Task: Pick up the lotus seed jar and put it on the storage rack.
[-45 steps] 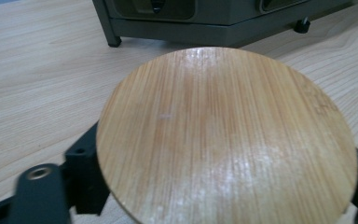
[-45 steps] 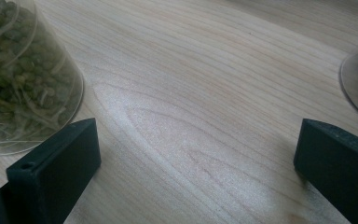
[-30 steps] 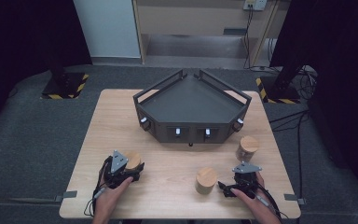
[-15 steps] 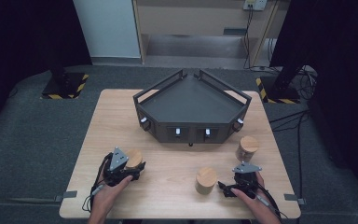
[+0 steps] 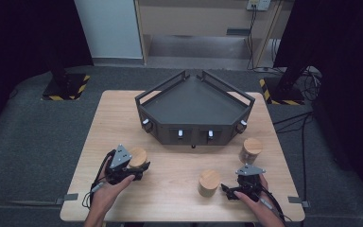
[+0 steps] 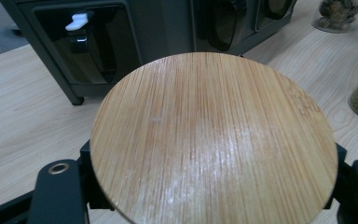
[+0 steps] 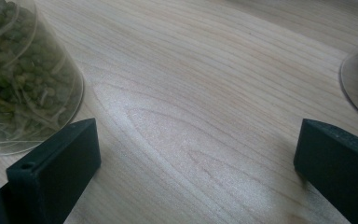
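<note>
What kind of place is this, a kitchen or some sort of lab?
Most likely a lab or recording studio: a lone wooden table on grey carpet, dark curtains on both sides, hazard-striped stand bases, and trailing cables.

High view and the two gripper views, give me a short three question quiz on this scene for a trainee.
1. True or false: the left gripper is shut on a wooden-lidded jar.
2. How many wooden-lidded jars stand on the table?
A. one
B. two
C. three
3. What lies between the right gripper's fingers?

Key
1. True.
2. C: the held jar, the middle jar and the right jar.
3. Bare tabletop; its fingers stand open.
</note>
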Available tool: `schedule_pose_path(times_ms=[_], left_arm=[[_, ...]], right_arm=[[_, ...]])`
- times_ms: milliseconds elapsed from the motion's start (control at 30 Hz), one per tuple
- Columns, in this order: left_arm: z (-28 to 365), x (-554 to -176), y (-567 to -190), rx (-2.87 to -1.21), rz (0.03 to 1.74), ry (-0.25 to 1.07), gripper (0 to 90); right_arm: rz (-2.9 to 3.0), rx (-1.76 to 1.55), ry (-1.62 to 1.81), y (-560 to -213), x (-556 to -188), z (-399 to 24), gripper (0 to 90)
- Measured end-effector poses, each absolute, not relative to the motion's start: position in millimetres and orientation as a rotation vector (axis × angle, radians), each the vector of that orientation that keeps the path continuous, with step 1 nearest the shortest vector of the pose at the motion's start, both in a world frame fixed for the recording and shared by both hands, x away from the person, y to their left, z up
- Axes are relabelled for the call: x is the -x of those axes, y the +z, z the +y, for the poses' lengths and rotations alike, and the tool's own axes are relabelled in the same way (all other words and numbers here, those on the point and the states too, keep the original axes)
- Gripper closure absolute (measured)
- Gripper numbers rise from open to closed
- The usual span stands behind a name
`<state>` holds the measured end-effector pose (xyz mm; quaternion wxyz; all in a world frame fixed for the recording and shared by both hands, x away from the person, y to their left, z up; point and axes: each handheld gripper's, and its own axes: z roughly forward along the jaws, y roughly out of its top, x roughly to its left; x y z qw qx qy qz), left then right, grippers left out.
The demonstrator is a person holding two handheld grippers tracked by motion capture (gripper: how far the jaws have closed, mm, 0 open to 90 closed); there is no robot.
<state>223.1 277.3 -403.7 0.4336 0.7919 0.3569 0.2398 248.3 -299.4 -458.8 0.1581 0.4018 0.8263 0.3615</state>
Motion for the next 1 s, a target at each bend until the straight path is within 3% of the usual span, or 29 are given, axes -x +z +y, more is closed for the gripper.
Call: schedule_pose_path(times_ms=[1000], left_arm=[[273.6, -252.9, -370.6, -1.979, 0.761, 0.521, 24.5]], right_arm=[[2.364, -1.150, 1.035, -458.8, -248.4, -299.5, 0.4]])
